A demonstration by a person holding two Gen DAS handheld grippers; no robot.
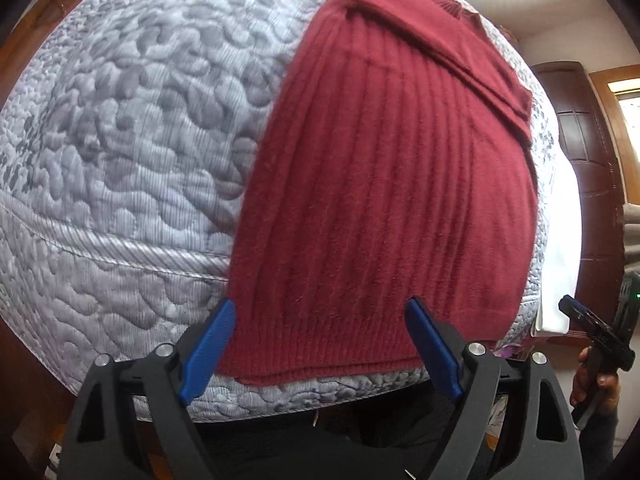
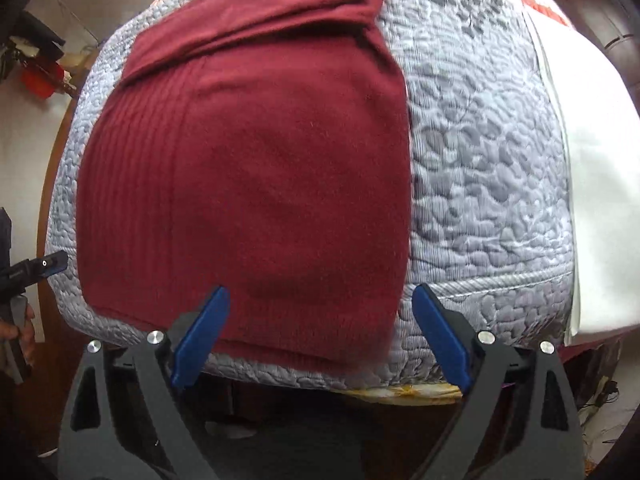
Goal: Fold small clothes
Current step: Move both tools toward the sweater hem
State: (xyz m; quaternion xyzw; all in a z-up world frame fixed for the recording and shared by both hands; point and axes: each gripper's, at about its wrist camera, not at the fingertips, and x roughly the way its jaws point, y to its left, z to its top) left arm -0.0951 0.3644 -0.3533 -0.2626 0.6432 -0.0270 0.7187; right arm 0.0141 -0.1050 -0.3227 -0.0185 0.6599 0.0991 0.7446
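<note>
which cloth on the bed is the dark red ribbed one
The sweater, lying flat on the grey quilt just ahead of both open tongs. The quilt is pale and stitched; the white sheet at the bed's edge is plain.

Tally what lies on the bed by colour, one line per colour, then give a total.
Dark red: 1, the ribbed sweater, sleeves folded across its top.
Grey: 1, the quilted bedspread under it.
White: 1, the folded white cloth at the bedspread's right edge.
Total: 3.
</note>
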